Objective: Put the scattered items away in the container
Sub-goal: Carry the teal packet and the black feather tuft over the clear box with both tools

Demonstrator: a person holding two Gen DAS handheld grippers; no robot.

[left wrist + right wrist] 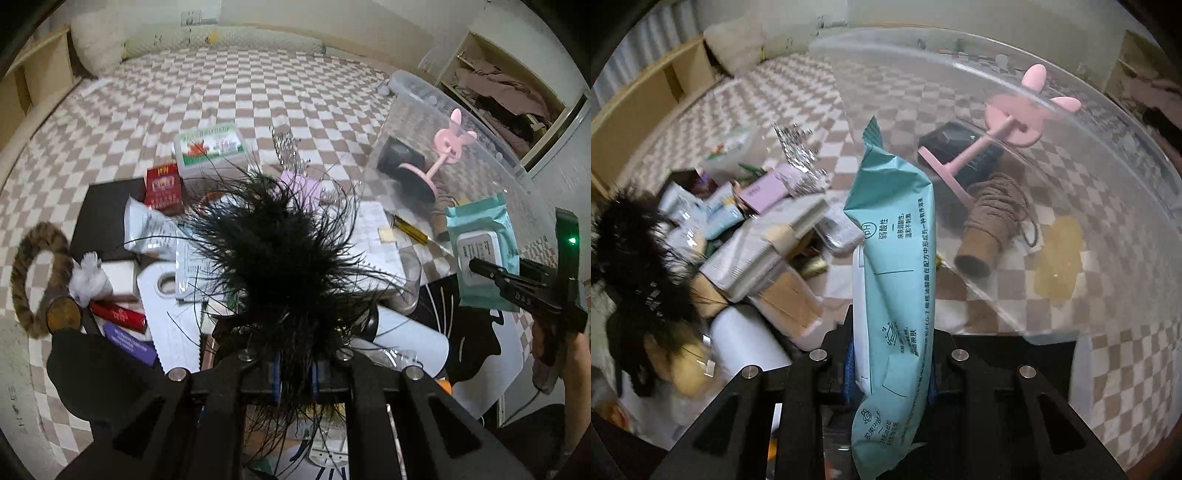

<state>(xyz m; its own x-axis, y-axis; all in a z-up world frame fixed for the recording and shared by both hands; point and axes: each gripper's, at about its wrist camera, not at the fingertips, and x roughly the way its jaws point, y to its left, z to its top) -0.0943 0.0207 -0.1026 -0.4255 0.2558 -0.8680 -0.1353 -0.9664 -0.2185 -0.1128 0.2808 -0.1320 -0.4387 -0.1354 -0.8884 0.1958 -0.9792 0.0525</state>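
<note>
1. Wipes pack [892, 280], teal and soft, stands upright in the right gripper [890, 373], whose jaws are clamped on its lower half; it is held just short of the clear container [1108, 122], outside the near wall.
2. Feather tuft [280, 258], black and wispy, is pinched at its base by the left gripper [295, 373], held above the pile.
3. Below lies the scattered pile [177, 258]: a red box [164, 188], white packets, a papered pad, a furry striped ring [37, 280] at the left edge.
4. Farther off, the container already holds a pink stand [1001, 129], a roll of brown twine [993, 221] and a dark box [956, 147].
5. Risks, as I judge them: the limp pack could sag and catch the container's rim, tipping the light tub; the feathers could snag pile items, or slip from so thin a hold.
6. Room: the tub's mouth seems to be tilted toward the grippers, though the clear plastic makes that hard to read. Checked bedding [258, 85] beyond lies open.
</note>
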